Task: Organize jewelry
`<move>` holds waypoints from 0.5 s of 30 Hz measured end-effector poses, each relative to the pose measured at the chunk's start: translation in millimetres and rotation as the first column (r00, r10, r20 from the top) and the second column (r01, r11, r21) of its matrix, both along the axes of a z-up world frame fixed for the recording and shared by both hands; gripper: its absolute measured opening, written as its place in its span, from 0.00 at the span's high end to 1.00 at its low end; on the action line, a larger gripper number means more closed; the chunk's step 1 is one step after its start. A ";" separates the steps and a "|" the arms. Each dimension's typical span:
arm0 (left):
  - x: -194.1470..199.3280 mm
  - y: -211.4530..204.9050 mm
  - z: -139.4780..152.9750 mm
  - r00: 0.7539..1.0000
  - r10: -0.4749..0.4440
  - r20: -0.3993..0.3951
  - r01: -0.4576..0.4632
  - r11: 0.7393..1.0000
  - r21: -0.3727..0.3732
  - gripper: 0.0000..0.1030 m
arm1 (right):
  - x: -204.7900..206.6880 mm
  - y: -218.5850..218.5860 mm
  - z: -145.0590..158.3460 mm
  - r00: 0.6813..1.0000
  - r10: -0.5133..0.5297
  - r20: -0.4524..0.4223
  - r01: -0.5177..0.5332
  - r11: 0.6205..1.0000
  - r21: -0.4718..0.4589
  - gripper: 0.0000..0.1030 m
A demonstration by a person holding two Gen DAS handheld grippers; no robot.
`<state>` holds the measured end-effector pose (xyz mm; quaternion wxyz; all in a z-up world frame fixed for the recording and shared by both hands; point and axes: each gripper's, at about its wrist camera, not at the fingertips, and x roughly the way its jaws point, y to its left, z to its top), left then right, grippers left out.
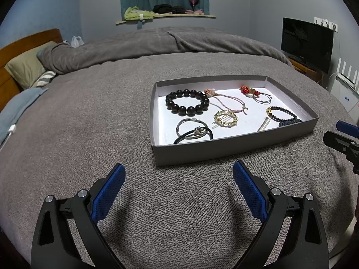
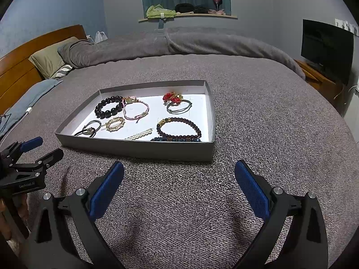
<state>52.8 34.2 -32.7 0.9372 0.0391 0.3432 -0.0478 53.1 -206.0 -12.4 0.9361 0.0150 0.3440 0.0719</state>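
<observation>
A shallow grey box tray (image 1: 224, 151) (image 2: 139, 149) lies on the bed and holds several pieces: a black bead bracelet (image 1: 187, 102) (image 2: 109, 109), a pink cord bracelet (image 1: 226, 103) (image 2: 135, 109), a red charm bracelet (image 1: 253, 92) (image 2: 175, 99), a gold round hair clip (image 1: 225, 118) (image 2: 115, 124), a pearl barrette (image 1: 263, 124) (image 2: 139, 134), dark bead bracelets (image 1: 283, 114) (image 2: 179, 130) and hair ties (image 1: 194, 129) (image 2: 88, 129). My left gripper (image 1: 179, 172) is open and empty, just in front of the tray. My right gripper (image 2: 179, 170) is open and empty, in front of the tray.
The grey blanket (image 1: 89, 116) covers the bed. Pillows (image 1: 27, 67) and a wooden headboard (image 2: 20, 67) are at the left. A TV (image 1: 307, 42) stands on a stand at the right. A window shelf (image 1: 166, 14) holds clothes at the back.
</observation>
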 end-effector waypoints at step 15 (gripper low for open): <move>0.0 -0.2 0.3 1.000 0.000 0.004 0.000 1.000 0.002 0.07 | -0.3 -0.3 -0.2 1.000 -0.001 0.000 0.001 1.000 -0.001 0.05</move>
